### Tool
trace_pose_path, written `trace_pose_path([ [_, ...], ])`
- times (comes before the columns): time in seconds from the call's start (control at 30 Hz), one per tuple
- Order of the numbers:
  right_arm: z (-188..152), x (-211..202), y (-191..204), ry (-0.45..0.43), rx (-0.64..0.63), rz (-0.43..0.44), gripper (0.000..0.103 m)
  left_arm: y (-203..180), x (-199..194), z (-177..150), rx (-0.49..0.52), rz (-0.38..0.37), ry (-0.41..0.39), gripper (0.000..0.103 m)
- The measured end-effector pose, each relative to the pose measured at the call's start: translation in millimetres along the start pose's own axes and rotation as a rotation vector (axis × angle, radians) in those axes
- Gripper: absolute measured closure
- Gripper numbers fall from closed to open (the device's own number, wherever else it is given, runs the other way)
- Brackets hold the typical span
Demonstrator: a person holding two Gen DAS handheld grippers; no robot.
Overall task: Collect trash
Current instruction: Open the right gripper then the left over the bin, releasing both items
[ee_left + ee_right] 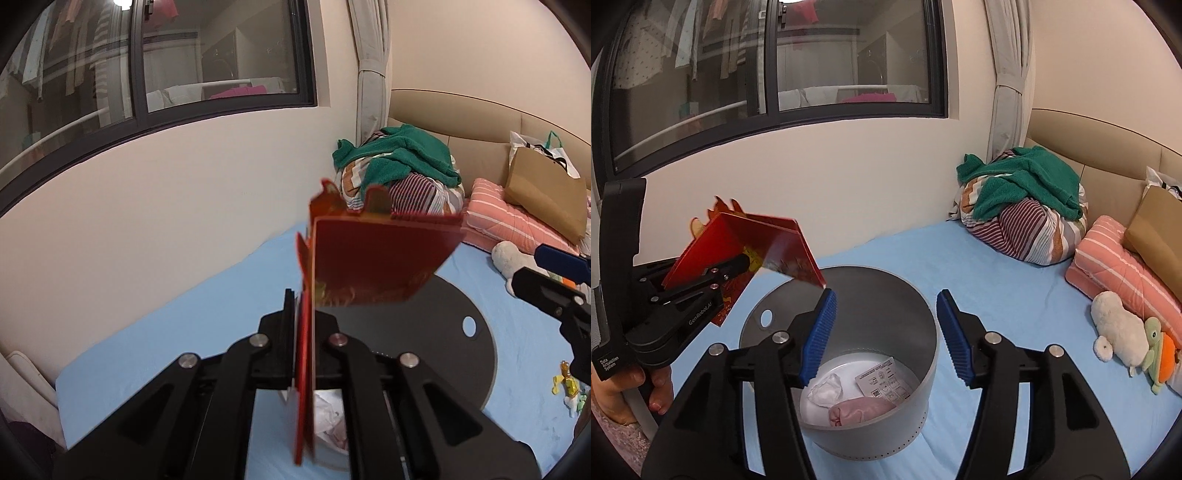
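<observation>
My left gripper [303, 325] is shut on a flattened red carton [384, 254], which sticks up and forward from its jaws over the grey round bin [443, 332]. In the right wrist view the same left gripper [738, 266] holds the red carton [713, 251] at the bin's left rim, with a person's hand [653, 387] on its handle. My right gripper [886, 332] stands open above the bin [882, 291], blue pads [820, 332] apart with nothing between them. The bin holds crumpled white paper [825, 391], a pink bundle [860, 408] and a printed leaflet [882, 384].
The bin sits on a bed with a light blue sheet [997, 295]. At the head end lie a clothes pile under a green towel [1023, 184], a pink striped blanket [1119, 266], a brown paper bag [1156, 225] and plush toys [1123, 332]. A wall with a window runs behind.
</observation>
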State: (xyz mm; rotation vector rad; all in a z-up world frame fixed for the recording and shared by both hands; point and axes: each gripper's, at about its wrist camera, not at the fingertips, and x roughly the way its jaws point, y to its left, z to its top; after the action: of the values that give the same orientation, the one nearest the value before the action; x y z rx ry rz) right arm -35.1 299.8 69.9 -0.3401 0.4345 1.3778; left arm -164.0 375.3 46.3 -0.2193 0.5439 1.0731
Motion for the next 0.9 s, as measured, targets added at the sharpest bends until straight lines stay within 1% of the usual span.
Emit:
trace_pose_path([
  [0.03, -0.8, 0.6, -1.9, 0.002, 0.004, -0.003, 0.048, -4.4, 2.2, 0.4, 0.008, 0.005, 0.003, 0.092],
  [0.07, -1.3, 1.3, -4.5, 0.005, 0.008, -0.005, 0.048, -8.0, 4.2, 0.8, 0.014, 0.010, 0.005, 0.082],
  [0.1, -1.8, 1.9, -6.7, 0.007, 0.013, -0.007, 0.048, -10.8, 5.5, 1.1, 0.015, 0.013, 0.007, 0.061],
  [0.13, -2.4, 2.1, -8.7, 0.009, 0.016, -0.009, 0.048, -12.6, 5.8, 1.3, 0.012, 0.017, 0.005, 0.047],
  [0.17, -3.3, 2.0, -10.2, 0.012, 0.019, -0.012, 0.048, -13.7, 5.1, 1.5, 0.008, 0.021, -0.004, 0.027],
  [0.23, -5.5, 2.1, -13.5, 0.017, 0.021, -0.018, 0.048, -16.1, 2.9, 1.3, 0.010, 0.020, -0.021, 0.026],
  [0.57, -18.7, -0.8, -26.5, 0.038, 0.042, -0.035, 0.048, -31.0, -2.5, -9.7, 0.043, 0.002, -0.004, 0.026],
  [0.9, -31.2, -21.7, -41.5, 0.033, 0.071, -0.063, 0.048, -62.1, -20.0, -18.7, 0.102, -0.061, -0.023, 0.025],
])
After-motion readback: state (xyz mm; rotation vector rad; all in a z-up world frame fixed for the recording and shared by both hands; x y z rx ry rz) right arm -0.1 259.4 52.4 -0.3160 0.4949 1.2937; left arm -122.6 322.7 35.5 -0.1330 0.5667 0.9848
